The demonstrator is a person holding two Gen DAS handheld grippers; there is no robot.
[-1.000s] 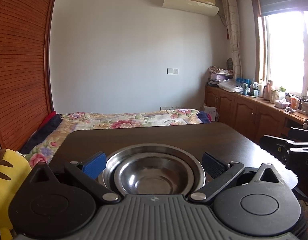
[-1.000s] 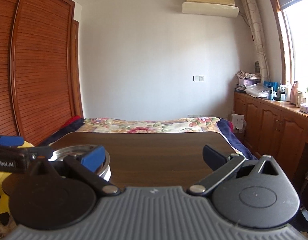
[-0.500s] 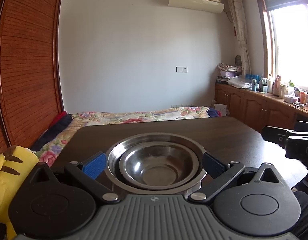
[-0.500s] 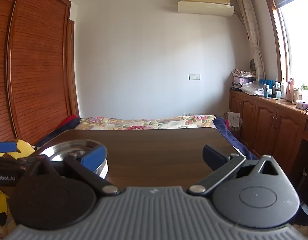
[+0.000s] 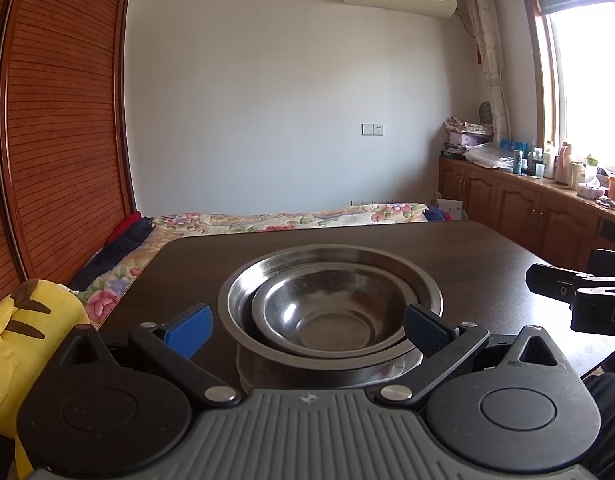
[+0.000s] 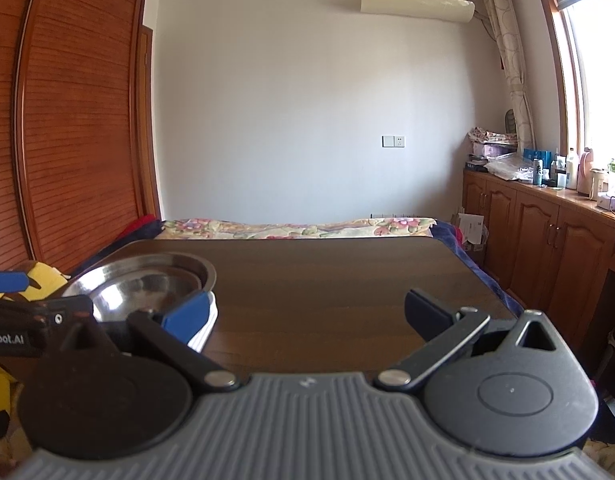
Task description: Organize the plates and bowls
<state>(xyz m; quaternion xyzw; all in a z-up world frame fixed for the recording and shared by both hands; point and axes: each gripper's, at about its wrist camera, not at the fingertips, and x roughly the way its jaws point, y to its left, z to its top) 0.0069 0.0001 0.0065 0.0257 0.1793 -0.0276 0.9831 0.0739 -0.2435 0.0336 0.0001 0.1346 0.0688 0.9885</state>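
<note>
Dark wooden desk in a bedroom carries nested steel bowls, presumably stacked for tidiness. They sit between the left gripper's wide jaws, ungripped. Right gripper: jaws wide, empty, bowls beside its left finger.

"Robot.AI" on left gripper; "D" on right gripper.

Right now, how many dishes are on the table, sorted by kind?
Steel bowls: 2, the small bowl nested in the big bowl.
White plates: at least 1, the plate under the bowls.
Total: 3 seen on the table.
</note>
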